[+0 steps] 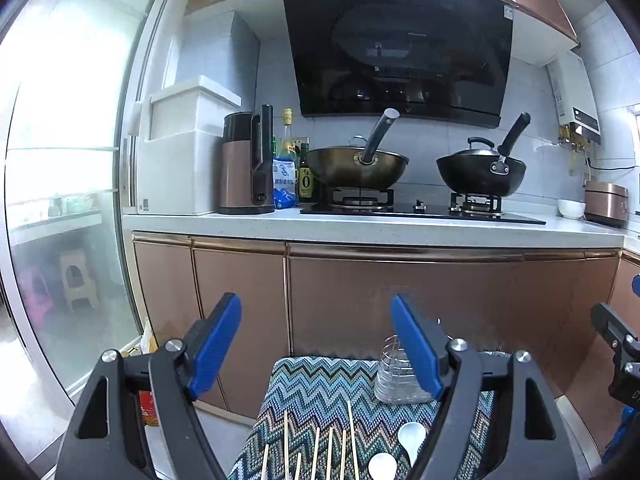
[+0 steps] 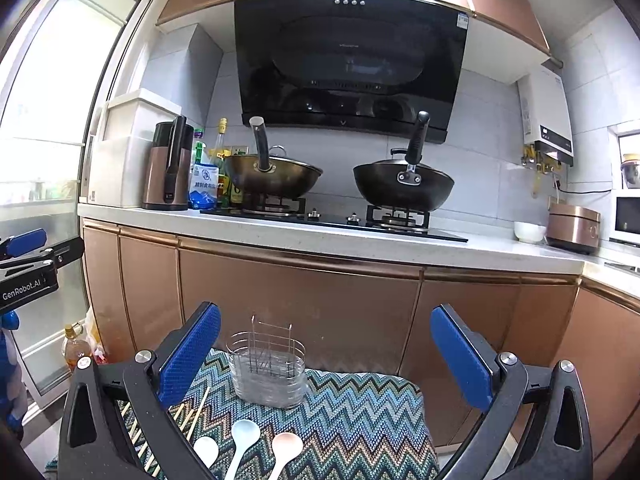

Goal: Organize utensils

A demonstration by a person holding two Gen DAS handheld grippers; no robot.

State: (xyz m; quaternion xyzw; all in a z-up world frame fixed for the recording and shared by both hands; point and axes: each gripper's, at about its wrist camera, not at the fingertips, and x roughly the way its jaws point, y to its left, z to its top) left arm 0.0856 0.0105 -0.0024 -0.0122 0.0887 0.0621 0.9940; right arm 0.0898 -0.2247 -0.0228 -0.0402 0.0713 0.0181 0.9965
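Left gripper (image 1: 316,344) hovers low in its frame, jaws wide apart, nothing between them. Below it, bamboo chopsticks (image 1: 316,452) lie fanned on the zigzag-patterned surface (image 1: 320,384), bottom centre. Over in the right wrist view, three spoons (image 2: 244,440) rest side by side at the bottom, just right of the chopsticks. Behind them, mid-frame, stands the wire utensil holder (image 2: 267,368), upright. Right gripper (image 2: 325,354) hangs above, jaws spread wide, holding nothing. Two woks (image 2: 404,190) sit on the stove beyond.
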